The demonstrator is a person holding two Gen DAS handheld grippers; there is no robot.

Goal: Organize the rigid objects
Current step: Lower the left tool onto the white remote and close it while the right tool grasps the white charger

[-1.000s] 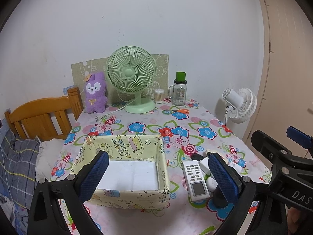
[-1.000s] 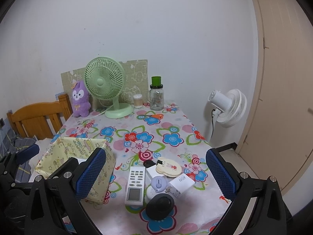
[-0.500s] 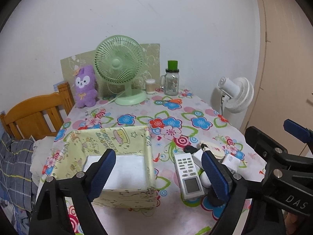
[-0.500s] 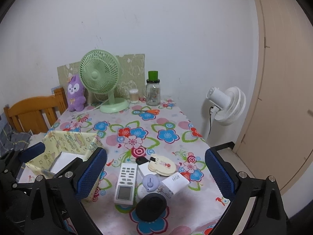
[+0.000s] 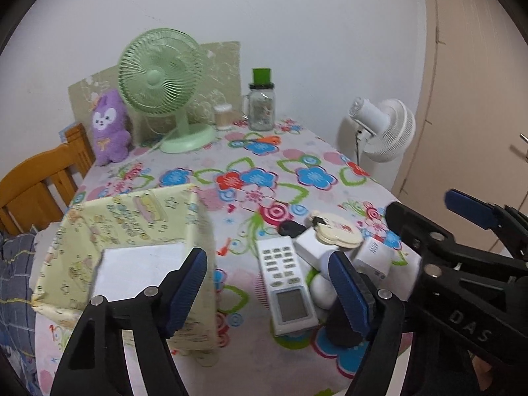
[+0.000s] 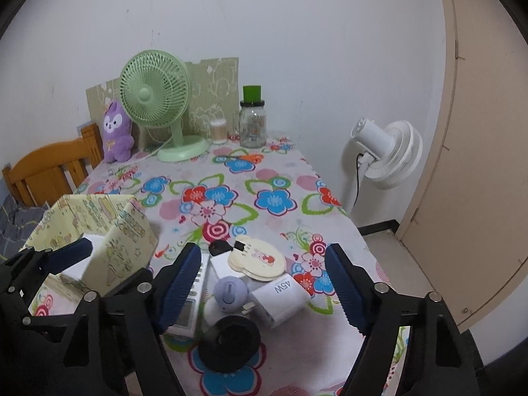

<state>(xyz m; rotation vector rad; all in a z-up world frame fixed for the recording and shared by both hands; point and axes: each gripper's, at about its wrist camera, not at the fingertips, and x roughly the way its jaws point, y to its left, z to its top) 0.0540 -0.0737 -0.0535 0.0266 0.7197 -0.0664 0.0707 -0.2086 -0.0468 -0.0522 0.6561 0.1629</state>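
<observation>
A yellow patterned box [image 5: 138,227] [image 6: 109,231] with a white bottom stands at the table's near left. To its right lies a cluster of small things: a white remote [image 5: 288,283] [image 6: 188,310], a white 45W charger [image 6: 280,297] [image 5: 374,257], a lilac round gadget [image 6: 230,292], a cream bear-shaped case [image 6: 259,259] [image 5: 336,231], a black round object [image 6: 229,343] and a small black item [image 6: 219,247]. My left gripper [image 5: 267,287] is open and empty, above the remote and the box's right wall. My right gripper [image 6: 264,287] is open and empty over the cluster.
A green desk fan [image 6: 155,99], a purple plush [image 6: 117,135], a glass jar with a green lid [image 6: 252,122] and a small cotton-swab jar [image 6: 218,130] stand at the back. A wooden chair [image 6: 49,168] is left of the table, a white floor fan [image 6: 386,151] right.
Both grippers have moved forward and down toward the cluster, which now looks larger. The left gripper has shifted right, from over the box to over the remote. Nothing was taken hold of.
</observation>
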